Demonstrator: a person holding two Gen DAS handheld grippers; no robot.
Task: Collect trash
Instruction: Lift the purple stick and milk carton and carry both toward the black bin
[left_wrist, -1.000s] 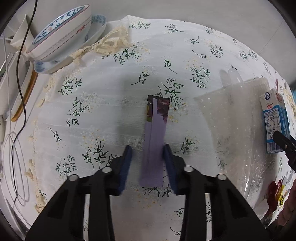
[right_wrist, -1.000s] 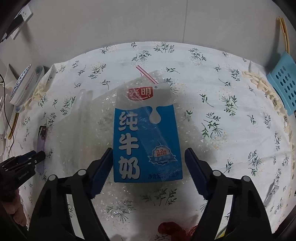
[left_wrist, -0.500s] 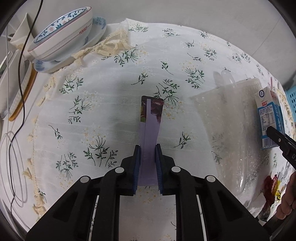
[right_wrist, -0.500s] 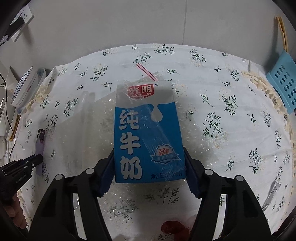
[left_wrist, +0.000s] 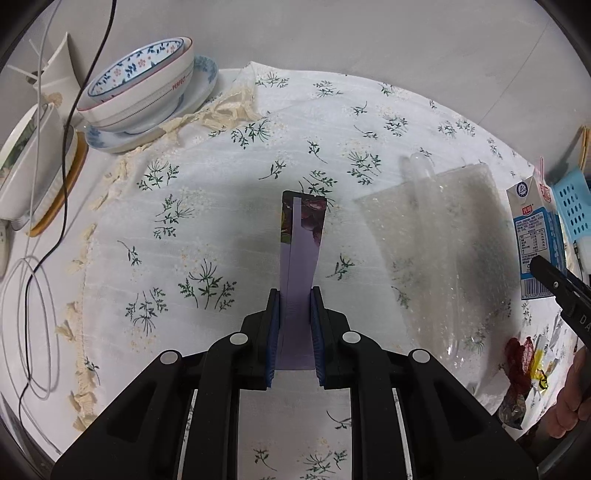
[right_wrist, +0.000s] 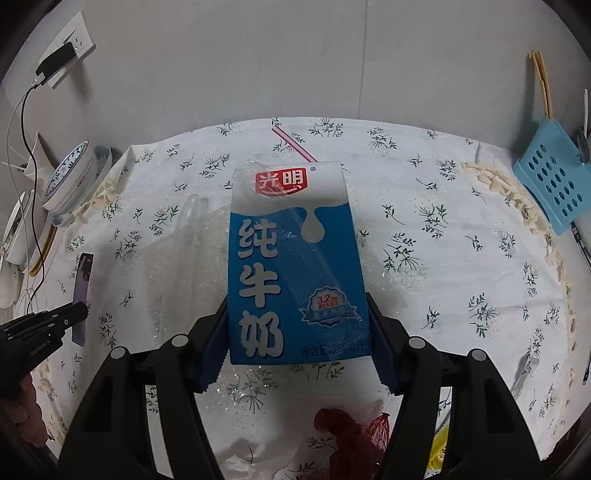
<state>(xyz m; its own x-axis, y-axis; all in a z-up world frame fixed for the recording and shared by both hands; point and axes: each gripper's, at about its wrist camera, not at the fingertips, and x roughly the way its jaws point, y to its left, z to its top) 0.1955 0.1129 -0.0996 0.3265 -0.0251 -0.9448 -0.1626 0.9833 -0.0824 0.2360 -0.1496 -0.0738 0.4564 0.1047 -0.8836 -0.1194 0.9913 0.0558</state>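
My left gripper (left_wrist: 294, 306) is shut on a flat purple wrapper (left_wrist: 301, 258), held just above the floral tablecloth (left_wrist: 207, 206). A blue and white milk carton (right_wrist: 295, 266) with a pink straw (right_wrist: 293, 144) is clamped in my right gripper (right_wrist: 297, 328), lifted off the cloth. The carton (left_wrist: 535, 240) and a right fingertip (left_wrist: 550, 273) show at the right edge of the left wrist view. From the right wrist camera, the purple wrapper (right_wrist: 83, 288) and the left gripper's fingers (right_wrist: 70, 317) appear at far left.
A sheet of bubble wrap (left_wrist: 436, 251) lies on the cloth between the two grippers. Red and yellow wrappers (right_wrist: 354, 428) lie near the front edge. Stacked bowls (left_wrist: 144, 92) stand back left, a blue perforated basket (right_wrist: 554, 177) back right. Cables (left_wrist: 37, 258) hang at the left.
Both grippers closed, the left on the purple wrapper and the right on the milk carton, and both have lifted their objects off the cloth.
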